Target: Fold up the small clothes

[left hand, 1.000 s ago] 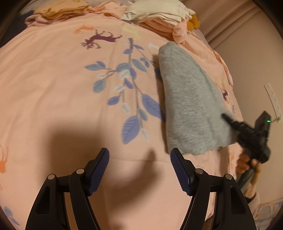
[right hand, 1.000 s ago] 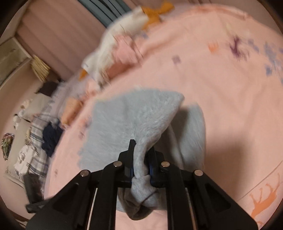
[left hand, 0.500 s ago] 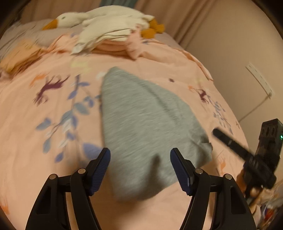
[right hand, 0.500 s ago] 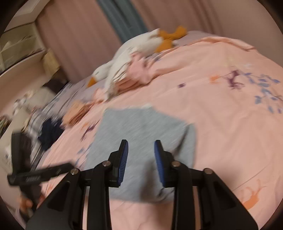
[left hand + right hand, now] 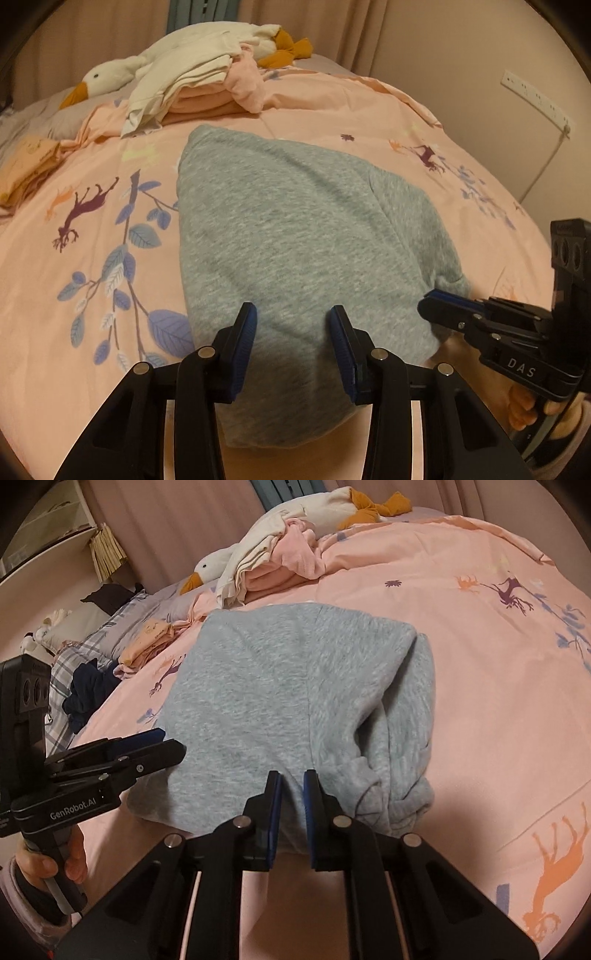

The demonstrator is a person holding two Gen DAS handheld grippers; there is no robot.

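Now both part-open, empty: left hand-held gripper [image 5: 292, 325] and right hand-held gripper [image 5: 291, 794] should pinch the grey garment's [image 5: 295, 229] near hem, folding away across the bed [image 5: 92, 332].

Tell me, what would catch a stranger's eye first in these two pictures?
A grey garment, folded over, lies in the middle of a pink bedspread printed with deer and blue leaves. Two black hand-held grippers with blue-padded fingers point at its near edge, the left gripper wider open than the right gripper. At the far end of the bed a white plush goose lies under a pile of clothes.
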